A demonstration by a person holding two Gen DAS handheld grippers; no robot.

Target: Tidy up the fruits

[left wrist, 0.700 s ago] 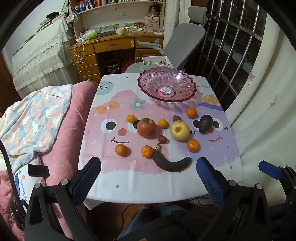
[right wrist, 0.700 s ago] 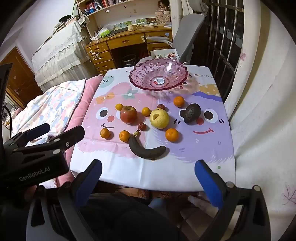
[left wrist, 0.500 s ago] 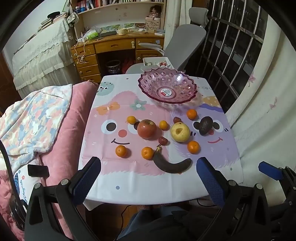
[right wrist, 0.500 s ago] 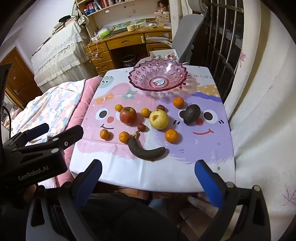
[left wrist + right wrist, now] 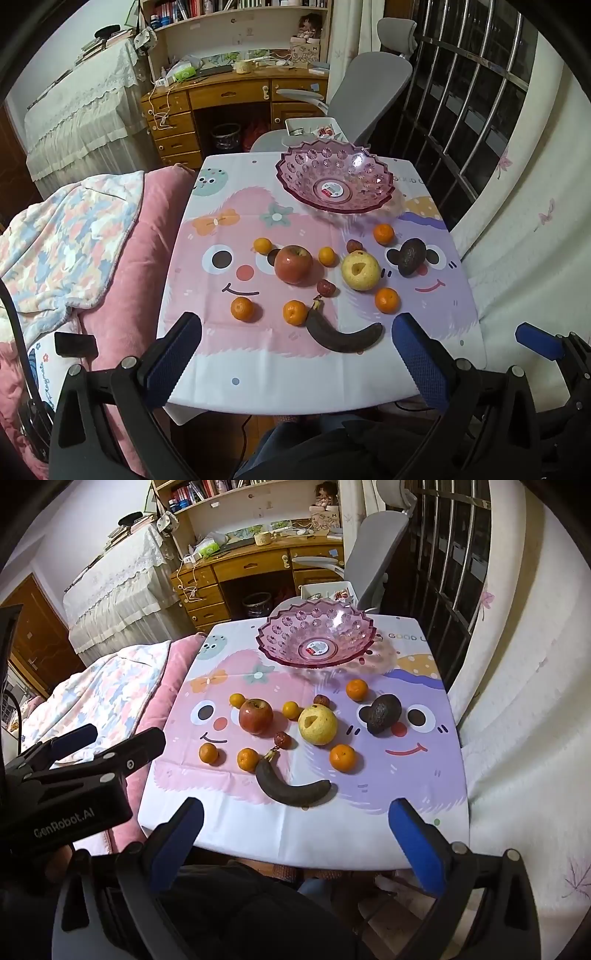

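A pink glass bowl (image 5: pixel 334 181) (image 5: pixel 317 638) stands empty at the far side of the table. In front of it lie a red apple (image 5: pixel 293 264) (image 5: pixel 255 716), a yellow pear (image 5: pixel 360 270) (image 5: pixel 317 725), a dark avocado (image 5: pixel 412 252) (image 5: pixel 384 713), a blackened banana (image 5: pixel 343 334) (image 5: pixel 291 786), several small oranges (image 5: pixel 242 309) and two small dark red fruits (image 5: pixel 326 287). My left gripper (image 5: pixel 295 347) is open and empty above the table's near edge. My right gripper (image 5: pixel 295 823) is open and empty there too.
The table (image 5: pixel 258 369) has a cartoon-face cloth. A pink bed with a patterned blanket (image 5: pixel 66 236) lies to the left. A grey office chair (image 5: pixel 365 92) and wooden desk (image 5: pixel 229 96) stand behind. A curtain (image 5: pixel 524 221) hangs on the right.
Both grippers have risen or tilted slightly, so the table sits a little lower in both views. No fruit has moved. Both grippers stay open.
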